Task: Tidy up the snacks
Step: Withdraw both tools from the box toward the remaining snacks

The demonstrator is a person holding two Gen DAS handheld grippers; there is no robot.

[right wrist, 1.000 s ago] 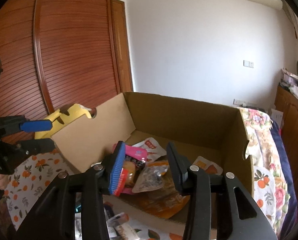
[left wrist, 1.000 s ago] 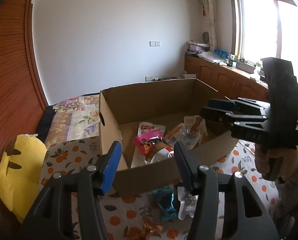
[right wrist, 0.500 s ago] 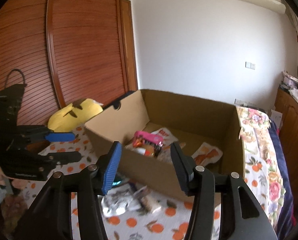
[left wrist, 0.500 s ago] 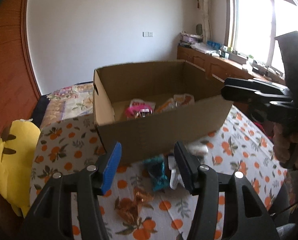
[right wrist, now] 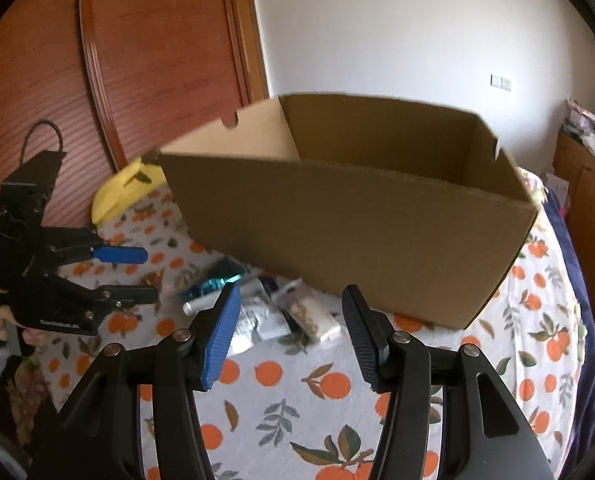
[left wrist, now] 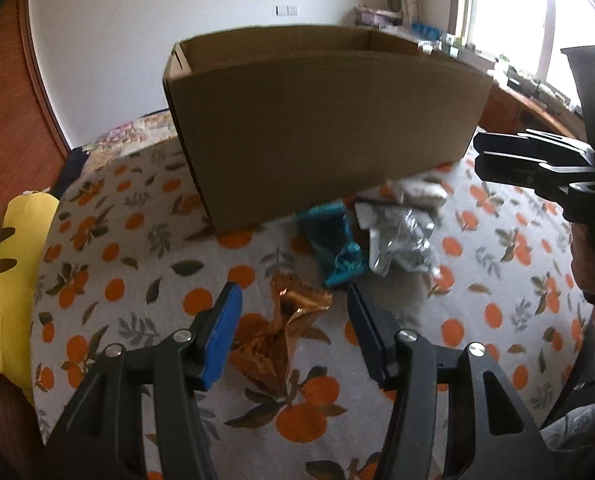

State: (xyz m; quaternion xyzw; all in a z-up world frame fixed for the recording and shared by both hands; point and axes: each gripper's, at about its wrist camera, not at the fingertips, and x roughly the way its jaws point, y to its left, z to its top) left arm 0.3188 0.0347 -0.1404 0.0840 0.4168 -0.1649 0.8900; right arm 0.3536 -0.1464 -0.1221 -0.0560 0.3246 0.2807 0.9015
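Nearest my left gripper (left wrist: 293, 320), jaws apart and holding nothing, a crumpled gold wrapper (left wrist: 285, 332) lies on the orange-print tablecloth (left wrist: 109, 264), well in front of the cardboard box (left wrist: 325, 128). Closer to the box wall sit a teal packet (left wrist: 337, 244) and a silvery foil pouch (left wrist: 401, 236) (both blurred, labels unreadable). My right gripper (right wrist: 291, 328) hangs spread and empty over the same scatter, where a clear packet of nuts (right wrist: 309, 314) rests just short of the box front. These snacks look light, soft and crinkly, probably slippery; I judge a pinch on a crimped end seam safest. Beyond the box's left corner lies a yellow cushion (right wrist: 125, 186).
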